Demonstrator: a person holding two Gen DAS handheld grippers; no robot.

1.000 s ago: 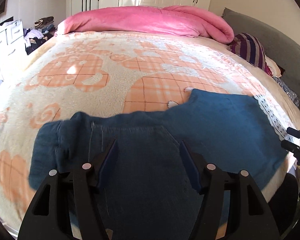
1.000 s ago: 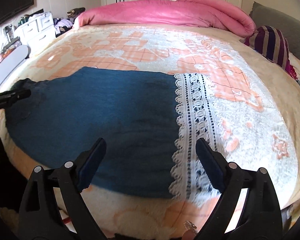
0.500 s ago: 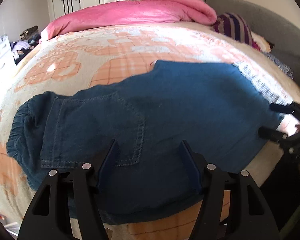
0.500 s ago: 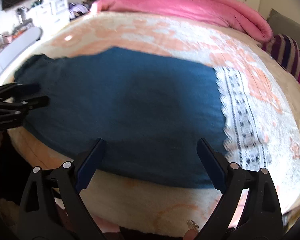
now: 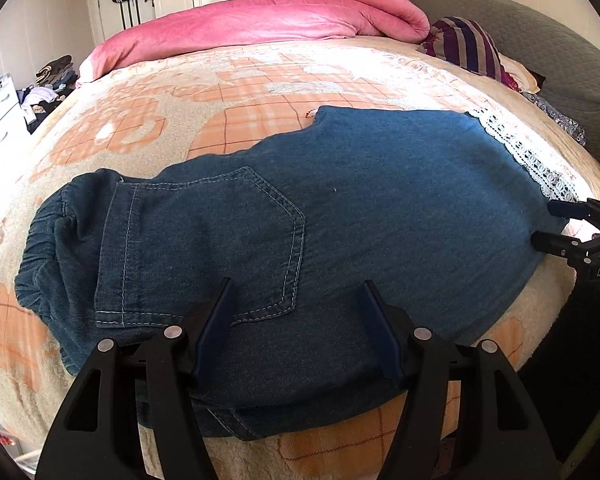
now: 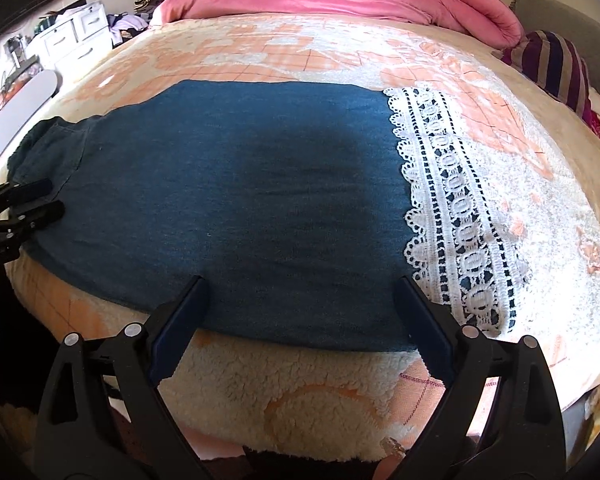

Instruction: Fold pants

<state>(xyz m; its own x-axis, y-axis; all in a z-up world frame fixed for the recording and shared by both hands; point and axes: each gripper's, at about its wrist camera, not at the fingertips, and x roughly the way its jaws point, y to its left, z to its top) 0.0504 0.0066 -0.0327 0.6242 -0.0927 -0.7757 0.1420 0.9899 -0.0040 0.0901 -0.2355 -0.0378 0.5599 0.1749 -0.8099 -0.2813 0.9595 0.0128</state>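
Blue denim pants (image 5: 340, 208) with a white lace hem (image 6: 456, 208) lie flat along the near edge of the bed, folded leg on leg. The waistband and back pocket (image 5: 204, 248) are at the left. My left gripper (image 5: 298, 300) is open, its jaws spread over the seat of the pants near the bed edge. My right gripper (image 6: 300, 292) is open over the lower leg, just left of the lace. Each gripper also shows at the edge of the other's view, the right gripper (image 5: 556, 224) and the left gripper (image 6: 40, 200).
The bed carries a cream and orange fleece blanket (image 5: 260, 92). A pink duvet (image 5: 260, 20) is bunched at the far side and a striped pillow (image 5: 468, 44) lies at the right. White drawers (image 6: 76, 40) and piled clothes stand at the left.
Both grippers have drawn back and risen, so more of the pants shows. The pants lie as before, and both grippers stay open.
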